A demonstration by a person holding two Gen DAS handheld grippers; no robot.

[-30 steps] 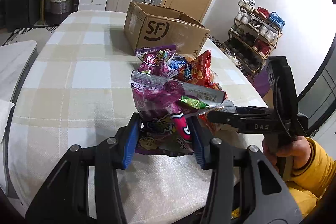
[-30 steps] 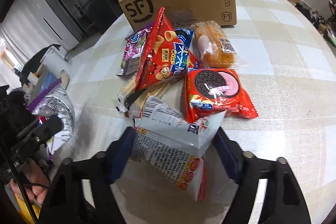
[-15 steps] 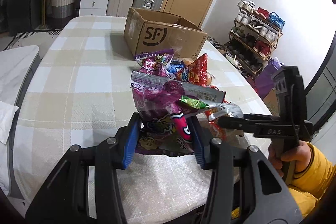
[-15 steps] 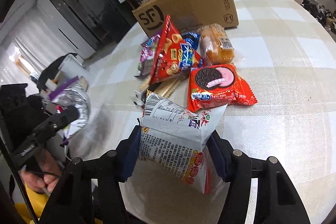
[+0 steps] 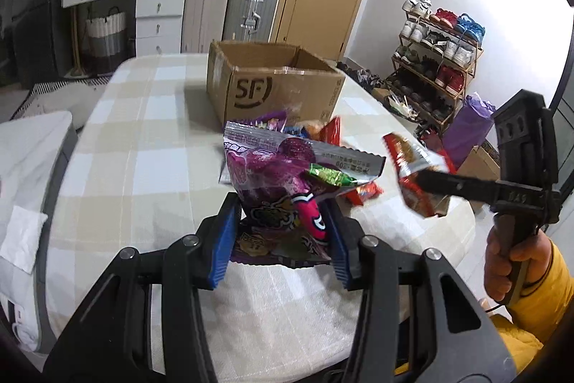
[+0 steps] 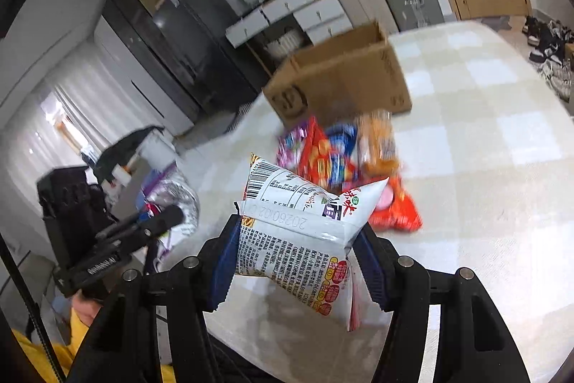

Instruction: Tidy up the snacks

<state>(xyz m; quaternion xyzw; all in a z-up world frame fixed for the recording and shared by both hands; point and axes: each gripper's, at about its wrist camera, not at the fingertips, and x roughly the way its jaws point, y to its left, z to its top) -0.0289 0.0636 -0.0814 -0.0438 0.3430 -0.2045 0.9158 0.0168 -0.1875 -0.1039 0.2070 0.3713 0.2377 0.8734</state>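
My left gripper (image 5: 281,214) is shut on a purple snack bag (image 5: 272,167) and holds it upright above the checked table (image 5: 143,139). My right gripper (image 6: 297,239) is shut on a white printed snack packet (image 6: 297,214), which hangs clear of the table. In the left wrist view that packet (image 5: 412,164) shows red beside the right gripper (image 5: 427,180). An open cardboard box (image 5: 283,88) stands farther back on the table. Several loose snacks (image 6: 333,157) lie between the box (image 6: 344,78) and my grippers, a red cookie pack (image 6: 398,210) nearest.
A hand in a yellow sleeve (image 5: 509,261) holds the right gripper. Beyond the table are suitcases (image 5: 251,9), white drawers (image 5: 158,20) and a shoe rack (image 5: 437,60). A white cushioned seat (image 5: 32,149) adjoins the table's left edge.
The right gripper closed on the white packet and lifted it off the table. The left gripper rose with the purple bag, so the box's open top now shows.
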